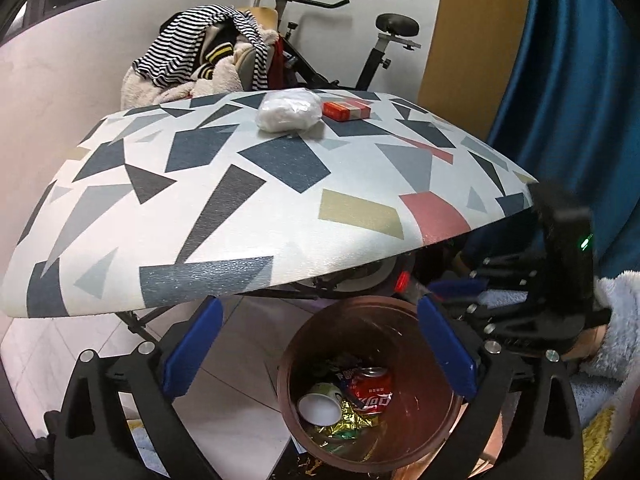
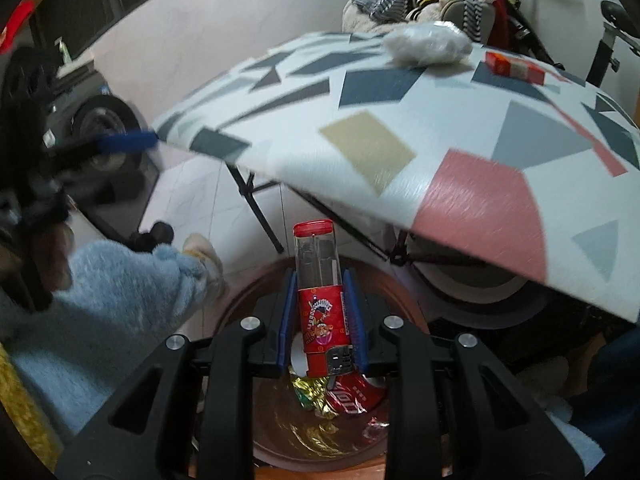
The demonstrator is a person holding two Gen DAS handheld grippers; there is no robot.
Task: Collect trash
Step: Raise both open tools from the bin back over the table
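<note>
- Right wrist view: the right gripper is closed tight on a small red-capped bottle, clear above and wrapped in a red printed label below, with the blue pads pressed against the label on either side
- The bottle is held roughly upright along the fingers, cap pointing away from the camera, directly above the mouth of the brown bin
- For a clean drop, it is judged that the jaws should be parted only once the bottle is well inside the rim, since the near edge of the patterned table overhangs part of the opening and could deflect it
- A slight lowering before release is advised, so that the bottle does not bounce off the crushed can lying below it
- Left wrist view: the left gripper is spread wide with nothing between its blue pads, poised over the same brown bin; keeping it off the rim would leave room for the drop
- Inside the bin are seen a crushed red drink can, a white paper cup lying on its side, and crumpled gold and green foil wrappers; plenty of room is left
- On the table top, trash is not yet collected: a white crumpled bag or wad and, touching or just beside it, a small red and white box
- Behind the table, a heap of clothes on a chair and an exercise bike are visible
</note>
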